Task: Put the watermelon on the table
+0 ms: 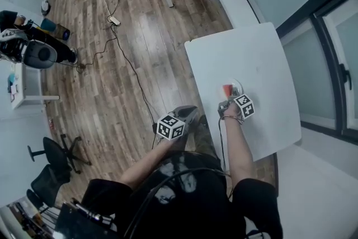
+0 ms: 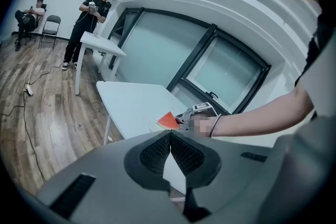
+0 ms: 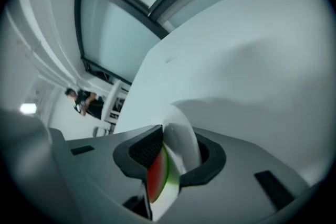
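- The watermelon (image 1: 226,90) sits on the plate (image 1: 236,85), near the worktop's (image 1: 263,53) middle.
- The left claw (image 1: 189,113) hangs left of the worktop, above the floor (image 1: 112,81).
- The window (image 1: 330,59) runs along the worktop's right.

The white table (image 1: 263,59) is open surface beyond the plate (image 1: 236,84); the window frame (image 1: 321,36) walls off its right side, and wood floor (image 1: 162,47) crossed by a cable (image 1: 131,64) lies open on its left

Overhead plus close-ups; probably common table (image 1: 263,64)
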`<action>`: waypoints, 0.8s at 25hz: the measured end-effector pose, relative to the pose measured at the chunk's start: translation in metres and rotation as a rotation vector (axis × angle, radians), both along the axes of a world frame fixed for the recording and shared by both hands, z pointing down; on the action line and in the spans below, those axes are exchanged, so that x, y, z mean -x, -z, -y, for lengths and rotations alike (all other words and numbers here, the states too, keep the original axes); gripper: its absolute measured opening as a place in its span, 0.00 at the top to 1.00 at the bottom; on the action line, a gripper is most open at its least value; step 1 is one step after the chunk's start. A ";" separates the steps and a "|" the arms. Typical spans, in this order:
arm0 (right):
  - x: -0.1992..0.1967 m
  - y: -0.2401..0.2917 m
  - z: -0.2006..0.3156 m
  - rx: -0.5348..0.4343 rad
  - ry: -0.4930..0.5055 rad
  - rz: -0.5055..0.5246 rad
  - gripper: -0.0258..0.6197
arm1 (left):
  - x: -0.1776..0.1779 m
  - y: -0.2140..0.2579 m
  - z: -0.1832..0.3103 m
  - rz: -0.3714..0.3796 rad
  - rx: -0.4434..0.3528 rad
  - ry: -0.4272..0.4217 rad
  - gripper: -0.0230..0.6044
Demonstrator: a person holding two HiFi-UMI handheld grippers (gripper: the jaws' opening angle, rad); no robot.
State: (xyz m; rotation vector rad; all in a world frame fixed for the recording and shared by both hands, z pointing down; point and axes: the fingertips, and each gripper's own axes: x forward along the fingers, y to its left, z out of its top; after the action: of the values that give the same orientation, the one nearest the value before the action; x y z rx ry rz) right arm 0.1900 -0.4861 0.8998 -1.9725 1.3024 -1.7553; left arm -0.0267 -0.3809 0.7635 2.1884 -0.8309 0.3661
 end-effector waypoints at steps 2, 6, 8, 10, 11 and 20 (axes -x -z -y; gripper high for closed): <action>-0.003 0.001 0.004 0.050 0.140 -0.134 0.80 | -0.001 0.003 0.003 -0.006 -0.007 -0.007 0.96; -0.015 0.013 0.011 0.113 0.368 -0.445 0.69 | -0.008 0.010 0.007 -0.013 -0.025 -0.034 0.96; -0.021 0.021 0.008 0.140 0.464 -0.618 0.66 | -0.011 0.014 0.008 -0.021 -0.032 -0.047 0.96; -0.024 0.032 0.001 0.137 0.530 -0.747 0.66 | -0.014 0.019 0.009 -0.034 -0.039 -0.057 0.96; -0.025 0.038 -0.002 0.113 0.543 -0.785 0.66 | -0.016 0.022 0.010 -0.043 -0.043 -0.061 0.96; 0.001 0.181 -0.082 -0.237 0.505 -0.844 0.79 | -0.030 0.071 0.015 -0.053 -0.172 -0.161 0.96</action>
State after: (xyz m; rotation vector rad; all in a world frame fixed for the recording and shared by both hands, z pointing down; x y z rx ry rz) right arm 0.1892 -0.4037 0.7192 -2.4739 2.2924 -0.7841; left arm 0.0034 -0.3957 0.6925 2.4230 -0.6806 0.3244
